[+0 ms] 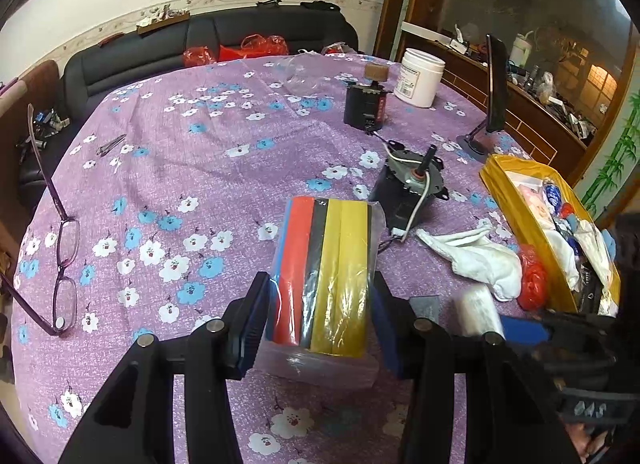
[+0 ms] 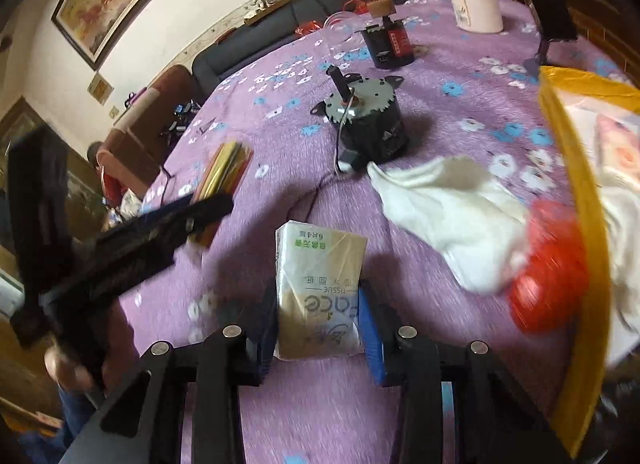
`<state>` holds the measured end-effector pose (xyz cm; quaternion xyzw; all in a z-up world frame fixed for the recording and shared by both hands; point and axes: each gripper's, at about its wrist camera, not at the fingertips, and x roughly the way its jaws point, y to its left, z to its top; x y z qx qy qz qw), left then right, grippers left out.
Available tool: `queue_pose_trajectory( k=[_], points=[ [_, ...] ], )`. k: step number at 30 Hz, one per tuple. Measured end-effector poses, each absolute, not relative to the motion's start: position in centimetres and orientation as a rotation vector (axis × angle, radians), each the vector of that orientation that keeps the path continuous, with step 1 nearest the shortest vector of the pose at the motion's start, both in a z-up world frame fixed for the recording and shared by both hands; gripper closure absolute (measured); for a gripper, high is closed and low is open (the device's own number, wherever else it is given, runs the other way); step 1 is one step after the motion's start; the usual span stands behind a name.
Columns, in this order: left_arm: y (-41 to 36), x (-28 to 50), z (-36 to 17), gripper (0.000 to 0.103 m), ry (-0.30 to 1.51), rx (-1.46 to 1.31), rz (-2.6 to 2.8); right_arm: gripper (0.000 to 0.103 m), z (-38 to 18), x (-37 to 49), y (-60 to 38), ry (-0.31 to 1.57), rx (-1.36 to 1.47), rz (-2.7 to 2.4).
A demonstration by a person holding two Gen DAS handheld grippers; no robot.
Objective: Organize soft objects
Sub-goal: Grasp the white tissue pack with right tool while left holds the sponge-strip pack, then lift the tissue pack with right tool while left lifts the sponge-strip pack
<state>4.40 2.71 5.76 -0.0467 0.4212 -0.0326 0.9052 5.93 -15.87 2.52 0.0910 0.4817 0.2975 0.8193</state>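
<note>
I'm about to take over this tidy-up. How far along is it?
Done: soft items already fill the yellow bag. In hand: right gripper clamps a tissue pack; left gripper clamps a coloured packet. Left: the white cloth on the table.

Motor (image 1: 406, 188) behind the cloth (image 1: 476, 256) — bin (image 1: 504, 200) to its right.

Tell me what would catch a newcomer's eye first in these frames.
Each gripper grips a soft pack over the purple floral tablecloth: the left gripper a striped bundle, the right gripper a tissue pack. At the right sits a stuffed yellow bag.
</note>
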Motion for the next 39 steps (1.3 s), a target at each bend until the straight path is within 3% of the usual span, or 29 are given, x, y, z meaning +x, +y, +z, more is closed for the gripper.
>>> queue_pose_trajectory(
  k=[9,14,22,29,33,35,39],
  points=[
    [1.0,1.8,5.7,0.055,0.962,-0.071,-0.094,0.063,2.4,2.2,-17.5,1.005,-0.010,0.554],
    [0.2,-0.8,3.2,0.055,1.031,-0.043,-0.075,0.060,2.1,0.8,-15.3,0.971,-0.149,0.589],
    [-0.2,-0.9,2.0,0.053,1.030,0.001,-0.037,0.044,2.7,0.4,-15.1,0.931,-0.169,0.581],
    [-0.2,-0.6,1.7,0.051,1.016,0.000,-0.018,0.044,2.0,0.3,-14.6,0.964,-0.167,0.617],
    [-0.1,-0.5,1.7,0.057,0.990,-0.003,-0.007,0.044,1.3,0.2,-14.0,0.965,-0.203,0.607],
    [0.0,-0.5,1.7,0.057,0.980,-0.016,-0.019,0.055,0.8,0.3,-14.1,0.980,-0.195,0.620],
    [0.1,-0.6,2.0,0.058,0.950,-0.035,-0.022,0.056,1.7,0.0,-14.4,0.932,-0.161,0.625]
  ],
)
